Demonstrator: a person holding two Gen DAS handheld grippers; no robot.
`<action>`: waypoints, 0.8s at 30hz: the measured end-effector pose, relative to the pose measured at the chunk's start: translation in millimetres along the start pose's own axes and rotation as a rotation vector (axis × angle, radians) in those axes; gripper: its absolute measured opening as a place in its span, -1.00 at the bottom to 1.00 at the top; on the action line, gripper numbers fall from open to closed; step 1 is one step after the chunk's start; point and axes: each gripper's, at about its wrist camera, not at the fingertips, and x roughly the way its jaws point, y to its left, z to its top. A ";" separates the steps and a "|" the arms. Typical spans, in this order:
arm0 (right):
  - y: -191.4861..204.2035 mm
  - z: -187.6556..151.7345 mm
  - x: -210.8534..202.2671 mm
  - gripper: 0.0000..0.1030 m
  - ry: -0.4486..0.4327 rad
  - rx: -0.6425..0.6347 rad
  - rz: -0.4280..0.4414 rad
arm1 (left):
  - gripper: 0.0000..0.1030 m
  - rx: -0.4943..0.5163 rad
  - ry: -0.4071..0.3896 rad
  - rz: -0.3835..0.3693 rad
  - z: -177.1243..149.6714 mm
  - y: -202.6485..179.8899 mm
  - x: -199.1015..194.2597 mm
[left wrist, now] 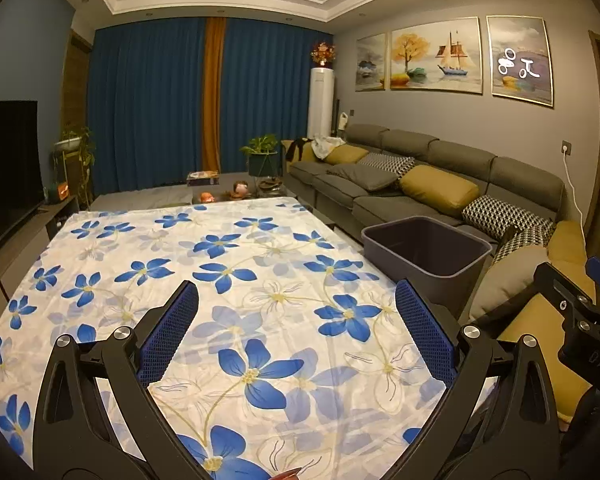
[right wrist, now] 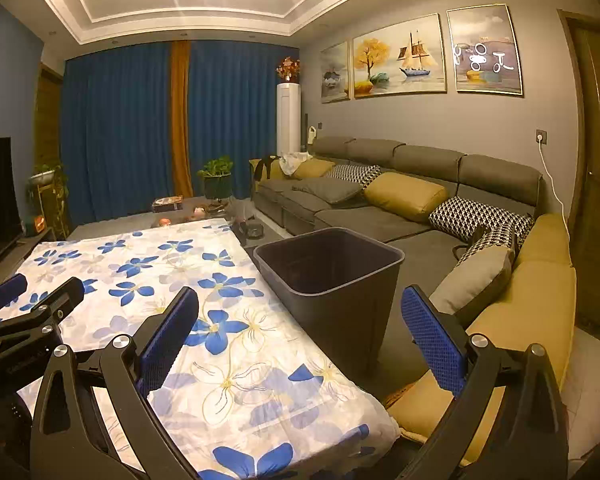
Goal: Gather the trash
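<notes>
Left wrist view: left gripper (left wrist: pixel 296 328) spread wide, empty, above floral tablecloth (left wrist: pixel 228 264); right gripper (right wrist: pixel 300 332) likewise, near bin (right wrist: pixel 332 276).

Left gripper (left wrist: pixel 296 332), fingers spread wide with blue pads (left wrist: pixel 168 332) facing inward, nothing between them; right gripper (right wrist: pixel 300 336), likewise spread wide and holding nothing; each gripper enters the other's wrist view at the frame edge, the two held side by side, level, pointing forward.
</notes>
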 end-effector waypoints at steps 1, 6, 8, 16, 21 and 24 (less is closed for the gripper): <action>-0.1 0.3 -0.6 0.90 -0.003 0.000 -0.001 | 0.89 0.000 -0.001 0.002 0.2 -0.1 -0.9; -1.3 -2.1 -1.6 0.90 -0.006 0.002 -0.003 | 0.89 0.001 0.000 0.002 0.3 -0.6 -1.7; -2.2 -3.0 -2.1 0.89 -0.005 0.004 -0.003 | 0.89 0.000 -0.002 0.000 0.4 -0.6 -2.7; -3.0 -3.5 -2.6 0.90 -0.008 0.004 -0.003 | 0.89 0.000 -0.003 -0.002 -0.2 -1.1 -3.5; -3.5 -3.5 -3.4 0.90 -0.009 0.007 -0.005 | 0.89 -0.001 -0.003 -0.002 -0.2 -1.1 -3.9; -3.6 -4.0 -4.3 0.90 -0.010 0.007 -0.007 | 0.89 -0.001 -0.003 -0.003 -0.4 -1.3 -4.0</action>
